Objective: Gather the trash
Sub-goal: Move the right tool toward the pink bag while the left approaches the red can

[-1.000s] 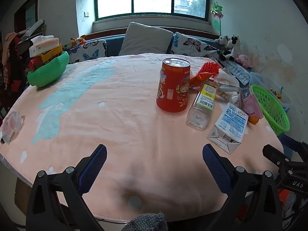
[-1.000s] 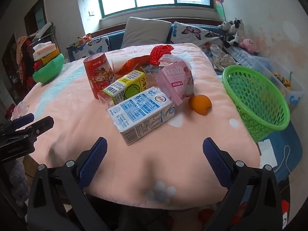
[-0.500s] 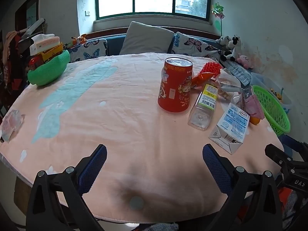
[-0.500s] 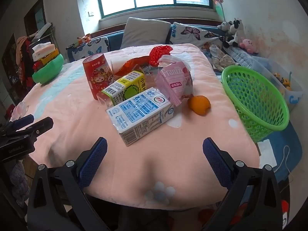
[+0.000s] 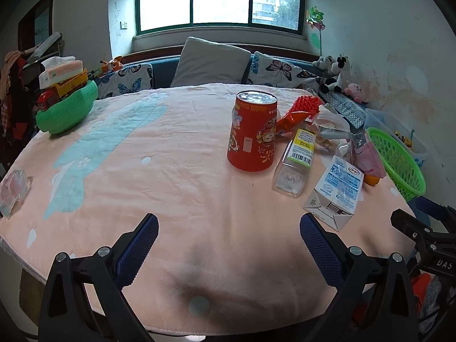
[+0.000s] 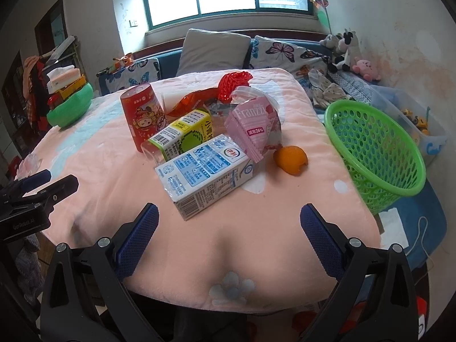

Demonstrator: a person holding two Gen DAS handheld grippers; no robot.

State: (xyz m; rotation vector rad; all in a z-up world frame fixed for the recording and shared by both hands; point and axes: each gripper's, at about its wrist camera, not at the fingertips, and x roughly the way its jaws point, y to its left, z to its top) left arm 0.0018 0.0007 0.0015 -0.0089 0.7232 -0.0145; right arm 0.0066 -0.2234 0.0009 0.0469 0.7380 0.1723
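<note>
Trash is heaped on the pink tablecloth: a red can [image 5: 252, 134] [image 6: 142, 116] stands upright, a clear bottle with a yellow label [image 5: 295, 162] [image 6: 182, 136] lies beside it, and a blue-and-white milk carton [image 5: 336, 191] [image 6: 205, 171] lies nearest. A pink Franzzi wrapper [image 6: 252, 131], orange peel [image 6: 290, 159] and red-orange wrappers [image 5: 299, 114] [image 6: 216, 94] lie around them. A green mesh basket [image 6: 373, 148] [image 5: 396, 159] sits at the table's right edge. My left gripper [image 5: 229, 245] is open over bare cloth. My right gripper [image 6: 229, 242] is open just short of the carton.
A green bowl [image 5: 67, 111] [image 6: 69, 108] loaded with a toy truck and tissue box stands at the far left. A crumpled clear packet [image 5: 12, 191] lies at the left edge. A sofa with cushions [image 5: 211, 62] and plush toys [image 6: 344, 51] is behind the table.
Both grippers have moved slightly forward over the table, so the trash pile looks a little nearer. Both remain open, and nothing on the table has shifted.
</note>
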